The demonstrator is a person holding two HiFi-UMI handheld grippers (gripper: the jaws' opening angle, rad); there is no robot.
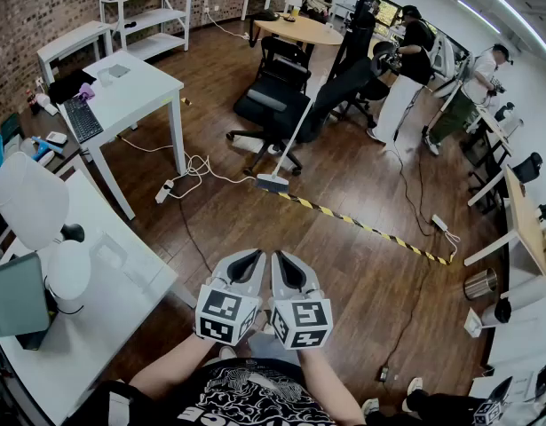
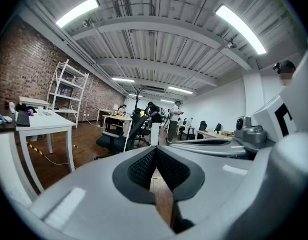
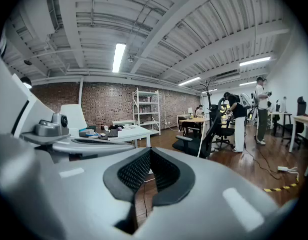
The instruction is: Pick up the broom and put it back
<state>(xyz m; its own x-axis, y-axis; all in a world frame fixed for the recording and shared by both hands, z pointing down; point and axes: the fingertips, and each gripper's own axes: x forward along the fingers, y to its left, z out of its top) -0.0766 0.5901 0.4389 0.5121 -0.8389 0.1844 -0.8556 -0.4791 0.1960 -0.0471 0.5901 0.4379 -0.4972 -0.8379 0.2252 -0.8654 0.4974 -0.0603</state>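
The broom [image 1: 285, 145] leans with its white handle against a black office chair [image 1: 277, 105], its head [image 1: 273, 183] resting on the wooden floor a few steps ahead. My left gripper [image 1: 251, 257] and right gripper [image 1: 283, 260] are side by side low in the head view, both shut with nothing between their jaws and far from the broom. In the left gripper view the closed left gripper [image 2: 155, 149] points toward the chair and the broom handle [image 2: 126, 137]. The right gripper [image 3: 149, 151] also faces the room, with the broom handle [image 3: 202, 135] at the chair.
A white table [image 1: 135, 87] with a keyboard stands at left, a power strip with cables [image 1: 179, 180] beneath it. Yellow-black tape [image 1: 361, 226] crosses the floor behind the broom. A white desk [image 1: 104, 291] lies near left. People [image 1: 406, 69] stand at the back right.
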